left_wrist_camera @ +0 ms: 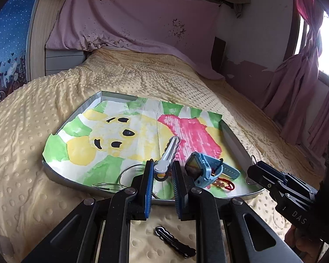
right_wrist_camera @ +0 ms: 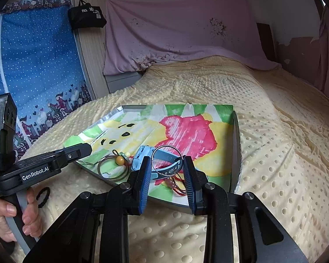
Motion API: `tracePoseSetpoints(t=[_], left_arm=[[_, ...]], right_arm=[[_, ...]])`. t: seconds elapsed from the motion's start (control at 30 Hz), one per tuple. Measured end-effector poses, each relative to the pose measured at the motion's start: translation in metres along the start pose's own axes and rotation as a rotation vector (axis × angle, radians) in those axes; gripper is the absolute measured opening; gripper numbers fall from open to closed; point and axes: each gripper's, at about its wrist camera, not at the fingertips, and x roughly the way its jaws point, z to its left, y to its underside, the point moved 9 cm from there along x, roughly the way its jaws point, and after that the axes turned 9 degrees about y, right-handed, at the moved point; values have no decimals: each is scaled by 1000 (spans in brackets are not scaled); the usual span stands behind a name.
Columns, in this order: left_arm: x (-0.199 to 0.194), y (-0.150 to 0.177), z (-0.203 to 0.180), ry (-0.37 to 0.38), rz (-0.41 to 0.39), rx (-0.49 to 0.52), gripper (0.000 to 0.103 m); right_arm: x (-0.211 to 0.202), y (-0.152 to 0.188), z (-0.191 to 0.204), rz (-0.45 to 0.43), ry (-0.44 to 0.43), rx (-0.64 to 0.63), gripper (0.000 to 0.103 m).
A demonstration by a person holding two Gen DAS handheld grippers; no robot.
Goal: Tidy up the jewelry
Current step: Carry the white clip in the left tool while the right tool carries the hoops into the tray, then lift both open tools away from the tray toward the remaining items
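Observation:
A silver tray (left_wrist_camera: 232, 140) lined with a painted paper lies on the bed. My left gripper (left_wrist_camera: 163, 164) is shut on a silver wavy hair clip (left_wrist_camera: 170, 148), held above the tray's near edge. My right gripper (right_wrist_camera: 166, 160) is shut on a thin metal ring (right_wrist_camera: 166, 146), upright between its pads over the tray (right_wrist_camera: 236, 135). Under them in the tray lie a blue smartwatch (left_wrist_camera: 199, 166) (right_wrist_camera: 142, 153), a red cord bracelet (right_wrist_camera: 177, 188) and a wire bangle (right_wrist_camera: 111, 168) with a yellow bead (right_wrist_camera: 120, 160). Each wrist view shows the other gripper (right_wrist_camera: 87, 149) (left_wrist_camera: 252, 171) beside it.
A black wavy hair clip (left_wrist_camera: 175, 243) lies on the yellow dotted blanket in front of the tray. A black hair tie (right_wrist_camera: 42, 197) rests on the blanket near the person's hand (right_wrist_camera: 30, 214). A pink cloth covers the headboard; curtains hang at the right.

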Motion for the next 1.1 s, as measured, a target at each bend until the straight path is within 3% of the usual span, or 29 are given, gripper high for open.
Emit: tracePoseSetpoints(t=[0.23, 0.6, 0.7, 0.8, 0.87, 0.9, 1.1], left_arm=[[18, 9, 6, -17, 53, -2, 16], [22, 14, 12, -23, 67, -26, 16], [21, 14, 11, -24, 67, -23, 19], [16, 13, 9, -41, 52, -8, 34], [10, 12, 7, -58, 29, 3, 66], [5, 10, 6, -69, 7, 11, 72], [-26, 4, -6, -92, -57, 50, 83]], right_arm=[[27, 13, 2, 74, 14, -17, 26], [35, 22, 4, 108, 12, -21, 27], [33, 22, 3, 106, 15, -18, 33], [28, 21, 0, 88, 14, -4, 40], [22, 20, -4, 76, 12, 12, 40], [18, 19, -6, 65, 16, 16, 41], [-16, 12, -19, -19, 27, 56, 57]])
